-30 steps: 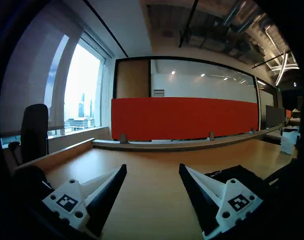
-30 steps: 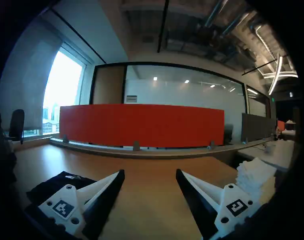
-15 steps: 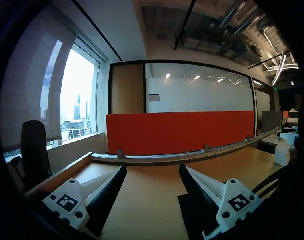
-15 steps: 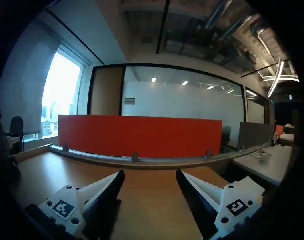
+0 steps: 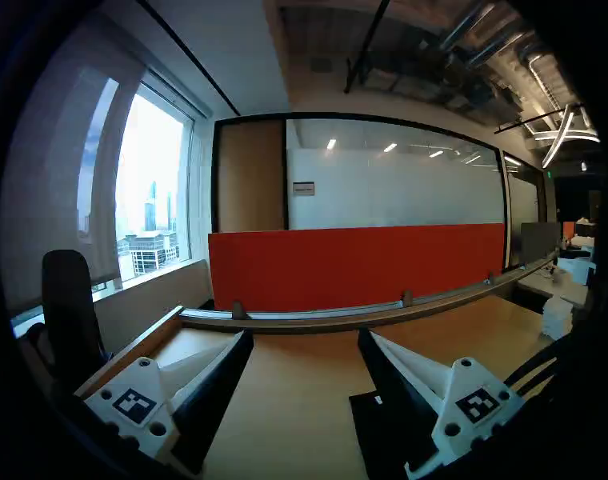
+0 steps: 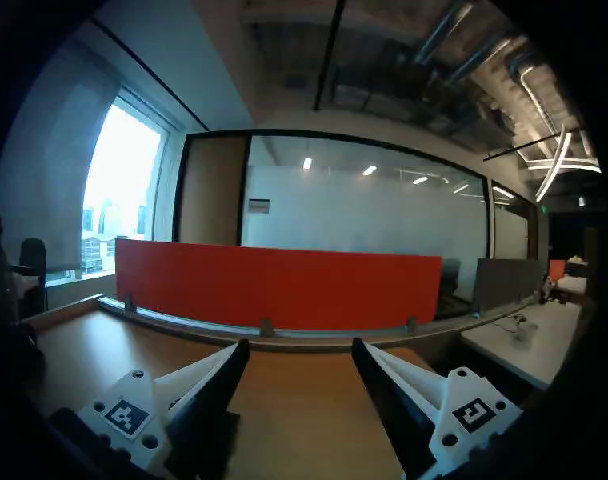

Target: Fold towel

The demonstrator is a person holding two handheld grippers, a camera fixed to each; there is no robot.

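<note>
I see the black towel [image 5: 362, 438] lying flat on the wooden desk [image 5: 296, 400] at 5 o'clock, just beside one finger of my left gripper [image 5: 305, 332]. Both grippers gape wide, holding nothing. My right gripper [image 6: 300, 342] faces the red divider [image 6: 280, 288] at 12 o'clock.

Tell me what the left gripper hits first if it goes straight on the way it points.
Probably the red divider at the far edge of the wooden desk. The left gripper, open, points across the bare desktop. Nothing stands before the panel, though depth is unclear.
</note>
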